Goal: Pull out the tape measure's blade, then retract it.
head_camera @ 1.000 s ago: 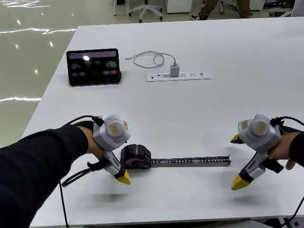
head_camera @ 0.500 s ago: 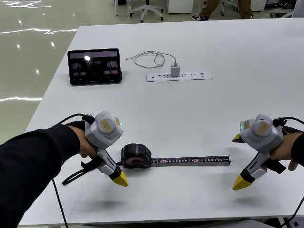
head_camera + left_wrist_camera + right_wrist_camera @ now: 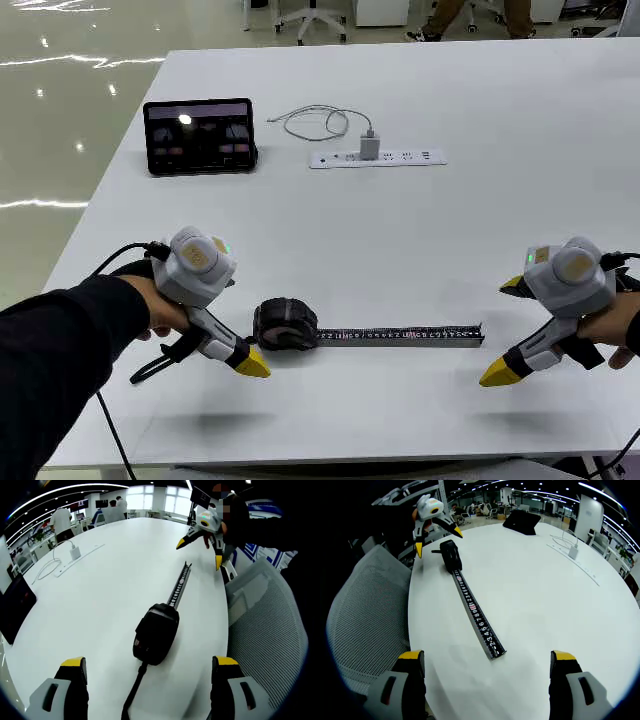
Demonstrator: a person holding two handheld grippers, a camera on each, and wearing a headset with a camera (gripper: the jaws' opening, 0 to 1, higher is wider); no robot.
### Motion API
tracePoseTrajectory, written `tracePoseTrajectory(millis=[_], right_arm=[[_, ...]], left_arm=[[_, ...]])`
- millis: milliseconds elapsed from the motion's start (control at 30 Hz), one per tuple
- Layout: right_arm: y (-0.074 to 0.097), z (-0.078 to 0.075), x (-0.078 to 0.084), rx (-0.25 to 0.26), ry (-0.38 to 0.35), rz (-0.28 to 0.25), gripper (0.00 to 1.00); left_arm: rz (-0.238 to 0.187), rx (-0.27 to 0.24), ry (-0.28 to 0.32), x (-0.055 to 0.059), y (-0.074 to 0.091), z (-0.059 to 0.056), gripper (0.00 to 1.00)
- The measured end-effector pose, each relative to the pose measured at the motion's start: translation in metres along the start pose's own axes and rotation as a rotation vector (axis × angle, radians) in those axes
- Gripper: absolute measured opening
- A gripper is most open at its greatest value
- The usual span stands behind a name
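**Yellow jaws open: pulling done, retracting left**

The left gripper [image 3: 149,664] and right gripper [image 3: 487,656] are gaping wide, gripping nothing. Between them the case [image 3: 285,325] is lying on the table [image 3: 400,230], blade [image 3: 400,334] extended; only retracting is remaining, I judge.

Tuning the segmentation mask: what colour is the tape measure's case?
Black tape measure case, clearest in the left gripper view.

Head view: high over the near edge of the white table [image 3: 450,230], looking forward and down. Left gripper view: low, close behind the tape measure [image 3: 156,635], facing along its blade [image 3: 181,582]; right gripper view faces back from the blade's tip. Both share the full blade.
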State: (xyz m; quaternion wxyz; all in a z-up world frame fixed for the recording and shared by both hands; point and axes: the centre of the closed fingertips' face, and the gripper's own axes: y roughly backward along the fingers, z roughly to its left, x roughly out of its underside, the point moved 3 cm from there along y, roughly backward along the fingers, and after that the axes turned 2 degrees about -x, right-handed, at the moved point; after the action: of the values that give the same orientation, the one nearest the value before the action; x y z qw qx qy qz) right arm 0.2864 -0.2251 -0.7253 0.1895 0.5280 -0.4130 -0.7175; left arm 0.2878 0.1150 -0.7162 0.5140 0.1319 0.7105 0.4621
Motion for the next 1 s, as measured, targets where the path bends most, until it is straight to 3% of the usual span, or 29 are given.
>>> tracePoseTrajectory(millis=[133,233,333,433,500,633,700,867,1000], right_arm=[[0.003,0.006,0.003,0.039,-0.002,-0.032,1.0],[0.003,0.01,0.009,0.066,-0.001,-0.035,1.0],[0.006,0.013,0.014,0.092,-0.022,-0.056,1.0],[0.01,0.014,0.018,0.11,-0.042,-0.078,1.0],[0.014,0.014,0.02,0.137,-0.057,-0.106,1.0],[0.022,0.014,0.025,0.177,-0.086,-0.141,1.0],[0.026,0.017,0.028,0.185,-0.117,-0.168,1.0],[0.035,0.022,0.039,0.226,-0.114,-0.182,1.0],[0.041,0.027,0.044,0.245,-0.12,-0.199,1.0]], left_arm=[[-0.081,-0.048,0.045,0.001,0.007,0.004,1.0],[-0.08,-0.078,0.073,0.01,0.01,0.005,1.0],[-0.128,-0.103,0.091,0.015,0.014,0.002,1.0],[-0.137,-0.146,0.091,0.022,0.017,-0.001,1.0],[-0.173,-0.159,0.159,0.025,0.02,-0.002,1.0],[-0.223,-0.205,0.206,0.031,0.03,0.002,1.0],[-0.234,-0.218,0.208,0.035,0.034,0.001,1.0],[-0.26,-0.252,0.234,0.041,0.045,-0.003,1.0],[-0.254,-0.27,0.235,0.05,0.05,-0.008,1.0]])
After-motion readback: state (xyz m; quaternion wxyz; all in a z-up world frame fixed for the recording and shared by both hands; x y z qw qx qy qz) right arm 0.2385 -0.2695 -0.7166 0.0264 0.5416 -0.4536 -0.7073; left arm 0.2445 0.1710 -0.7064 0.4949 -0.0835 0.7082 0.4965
